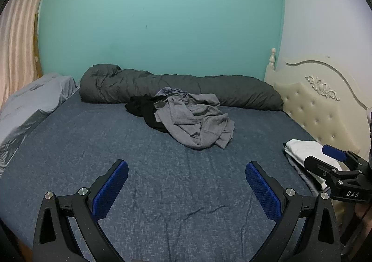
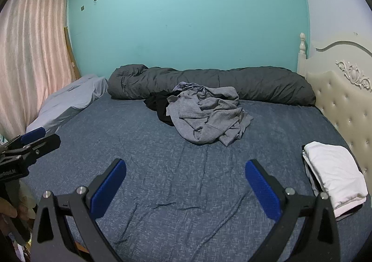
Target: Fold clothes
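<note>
A heap of crumpled grey clothes [image 1: 197, 120] [image 2: 207, 115] lies on the blue bed sheet [image 1: 116, 136] [image 2: 130, 131], with a black garment [image 1: 144, 108] [image 2: 160, 105] under its left side. My left gripper [image 1: 187, 176] hovers open over the near part of the sheet, well short of the heap, nothing between its blue pads. My right gripper [image 2: 186, 174] is likewise open and empty, beside the left one. A folded stack topped by a white garment [image 2: 334, 176] [image 1: 309, 152] rests at the bed's right edge.
A rolled dark grey duvet [image 1: 176, 90] [image 2: 209, 83] runs along the teal wall behind the heap. A pale grey pillow [image 1: 34, 97] [image 2: 72, 97] lies at the left, a cream tufted headboard [image 1: 318, 108] [image 2: 344, 99] at the right. Pink curtains [image 2: 30, 52] hang left.
</note>
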`<state>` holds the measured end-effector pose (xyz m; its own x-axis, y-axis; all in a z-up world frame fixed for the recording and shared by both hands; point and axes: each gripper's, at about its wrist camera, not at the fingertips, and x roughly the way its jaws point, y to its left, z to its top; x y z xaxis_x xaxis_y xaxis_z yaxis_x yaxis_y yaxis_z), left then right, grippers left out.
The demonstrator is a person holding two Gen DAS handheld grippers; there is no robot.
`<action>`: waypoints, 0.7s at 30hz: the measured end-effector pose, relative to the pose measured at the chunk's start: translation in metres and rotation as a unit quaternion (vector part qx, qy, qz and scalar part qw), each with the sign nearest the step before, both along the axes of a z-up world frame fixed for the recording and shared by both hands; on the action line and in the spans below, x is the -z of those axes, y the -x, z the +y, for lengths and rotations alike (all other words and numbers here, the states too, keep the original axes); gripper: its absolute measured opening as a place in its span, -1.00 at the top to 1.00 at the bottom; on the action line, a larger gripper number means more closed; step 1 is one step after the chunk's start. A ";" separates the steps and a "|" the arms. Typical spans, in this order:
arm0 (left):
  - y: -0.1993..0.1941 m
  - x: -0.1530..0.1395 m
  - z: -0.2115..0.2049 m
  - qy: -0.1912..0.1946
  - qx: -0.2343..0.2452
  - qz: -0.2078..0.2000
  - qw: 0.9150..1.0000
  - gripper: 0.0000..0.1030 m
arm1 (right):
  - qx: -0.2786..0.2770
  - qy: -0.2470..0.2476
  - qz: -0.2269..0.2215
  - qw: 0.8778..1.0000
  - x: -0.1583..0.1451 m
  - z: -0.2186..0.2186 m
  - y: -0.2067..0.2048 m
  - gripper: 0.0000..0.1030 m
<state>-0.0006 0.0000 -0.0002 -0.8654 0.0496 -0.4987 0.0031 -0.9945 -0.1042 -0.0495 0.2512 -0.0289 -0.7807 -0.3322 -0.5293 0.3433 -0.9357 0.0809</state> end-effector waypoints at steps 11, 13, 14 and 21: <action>0.005 0.011 0.006 0.003 -0.006 0.004 1.000 -0.99 | 0.011 0.008 -0.007 1.000 0.009 0.008 -0.002 -0.99; 0.007 0.016 0.006 0.003 -0.007 0.003 1.000 -0.99 | 0.010 0.004 -0.008 1.000 0.009 0.007 0.001 -0.99; 0.007 0.018 0.006 0.003 -0.007 0.003 1.000 -0.99 | 0.010 0.004 -0.009 1.000 0.010 0.007 0.001 -0.99; 0.004 0.018 0.006 0.005 -0.006 0.001 1.000 -0.99 | 0.011 0.005 -0.012 1.000 0.009 0.007 0.003 -0.99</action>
